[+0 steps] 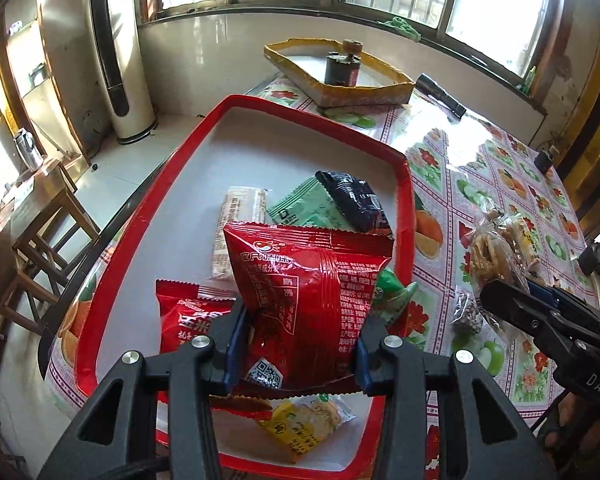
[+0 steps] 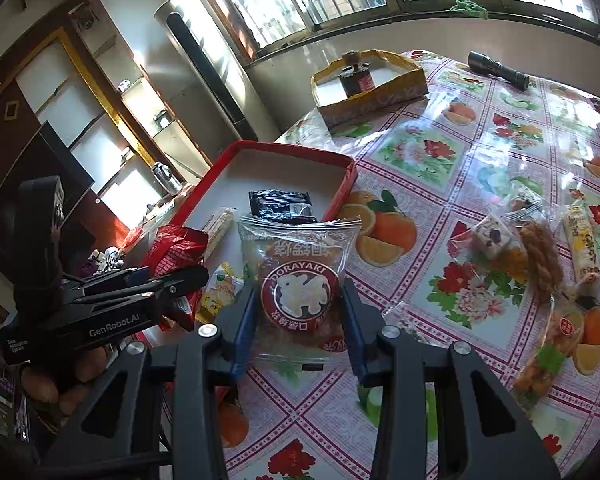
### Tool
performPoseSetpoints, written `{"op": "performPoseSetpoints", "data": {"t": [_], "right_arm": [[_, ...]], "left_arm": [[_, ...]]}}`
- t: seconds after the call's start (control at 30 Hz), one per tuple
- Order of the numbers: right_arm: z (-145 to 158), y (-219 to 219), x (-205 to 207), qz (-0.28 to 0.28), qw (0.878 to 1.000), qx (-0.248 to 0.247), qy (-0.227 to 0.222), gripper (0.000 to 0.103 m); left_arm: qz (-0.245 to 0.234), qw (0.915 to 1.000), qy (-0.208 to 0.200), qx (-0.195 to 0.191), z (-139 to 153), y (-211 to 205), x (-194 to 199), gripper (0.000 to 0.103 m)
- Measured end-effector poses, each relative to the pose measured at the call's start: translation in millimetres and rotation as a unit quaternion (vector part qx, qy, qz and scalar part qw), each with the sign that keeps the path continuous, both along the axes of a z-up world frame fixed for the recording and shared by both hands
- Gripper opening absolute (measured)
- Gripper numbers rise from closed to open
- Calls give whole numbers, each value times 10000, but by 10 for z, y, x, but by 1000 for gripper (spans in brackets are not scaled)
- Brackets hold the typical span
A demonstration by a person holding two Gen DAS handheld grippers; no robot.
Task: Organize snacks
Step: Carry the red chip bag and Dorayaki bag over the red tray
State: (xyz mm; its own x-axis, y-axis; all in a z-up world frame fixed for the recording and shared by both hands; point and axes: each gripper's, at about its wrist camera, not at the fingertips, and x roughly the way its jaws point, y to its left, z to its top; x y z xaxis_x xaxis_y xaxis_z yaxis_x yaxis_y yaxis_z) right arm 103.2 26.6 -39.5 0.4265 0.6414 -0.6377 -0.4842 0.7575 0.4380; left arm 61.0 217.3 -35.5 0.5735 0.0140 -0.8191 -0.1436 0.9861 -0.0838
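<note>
My left gripper (image 1: 302,320) is shut on a red snack packet (image 1: 304,300) and holds it above the red-rimmed tray (image 1: 260,106). In the tray lie a second red packet (image 1: 184,316), a black packet (image 1: 356,200), a green packet (image 1: 304,208), a pale bar (image 1: 240,216) and a yellow cracker packet (image 1: 304,426). My right gripper (image 2: 300,312) is shut on a clear dorayaki packet (image 2: 300,284), held at the tray's right edge (image 2: 346,184). The left gripper also shows in the right wrist view (image 2: 140,292).
Several loose snacks (image 2: 536,248) lie on the floral tablecloth to the right. A yellow box (image 2: 368,80) holding a dark jar (image 2: 356,78) stands at the far side, with a black flashlight (image 2: 498,68) beside it. The table edge runs left of the tray.
</note>
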Motion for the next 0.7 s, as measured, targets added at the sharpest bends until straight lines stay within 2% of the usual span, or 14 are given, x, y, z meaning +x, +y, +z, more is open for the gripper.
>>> {"op": "performPoseSetpoints", "data": {"t": [0.57, 0.7], "right_arm": [[-107, 672, 420, 384, 9992, -114, 92, 42], [-156, 755, 492, 373, 9990, -241, 43, 42]], "left_arm": [[124, 9999, 51, 26, -104, 190, 58, 43], [96, 9997, 44, 218, -113, 145, 86, 43]]}}
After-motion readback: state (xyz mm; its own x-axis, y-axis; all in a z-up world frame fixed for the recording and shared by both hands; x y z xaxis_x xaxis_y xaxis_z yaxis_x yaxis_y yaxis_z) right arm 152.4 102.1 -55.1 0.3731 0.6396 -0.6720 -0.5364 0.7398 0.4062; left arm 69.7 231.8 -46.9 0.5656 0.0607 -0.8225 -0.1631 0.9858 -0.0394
